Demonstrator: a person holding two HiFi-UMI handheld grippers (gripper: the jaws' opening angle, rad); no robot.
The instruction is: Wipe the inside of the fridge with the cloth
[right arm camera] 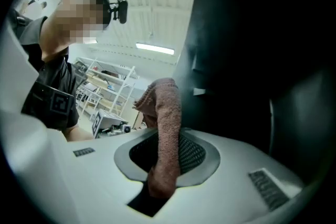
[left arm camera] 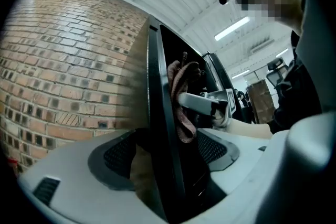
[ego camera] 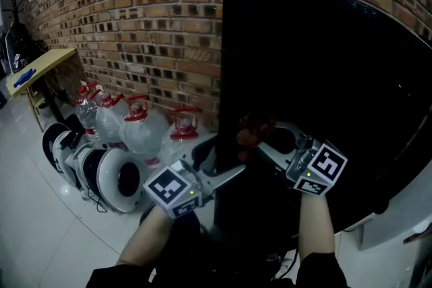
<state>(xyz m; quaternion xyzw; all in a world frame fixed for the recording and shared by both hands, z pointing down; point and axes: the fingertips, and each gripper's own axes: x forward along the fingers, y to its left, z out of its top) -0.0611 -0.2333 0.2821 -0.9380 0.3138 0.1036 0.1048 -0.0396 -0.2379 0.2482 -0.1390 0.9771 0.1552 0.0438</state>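
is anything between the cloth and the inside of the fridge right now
Yes, the black fridge door. The cloth, clamped in the right tongs, sits at the door's face, and no interior shows in any view. The left tongs straddle the door's edge, open.

Fridge door (ego camera: 317,98), black: one. Cloth (ego camera: 251,133), reddish-brown: one. Hand-held grippers: two, the left gripper (ego camera: 217,162) and the right gripper (ego camera: 262,138). Marker cubes (ego camera: 177,189): two, one per gripper. Forearms (ego camera: 316,222): two. Clear water jugs (ego camera: 138,130) with red handles: four. White round appliances (ego camera: 111,177) on the floor: three, as far as the dim corner lets me count. Wooden table (ego camera: 42,66): one. Blue item (ego camera: 24,77) on it: one. Coat stand (ego camera: 13,0): one. White shelving rack (right arm camera: 113,86): one. Brick wall (ego camera: 135,10): one.
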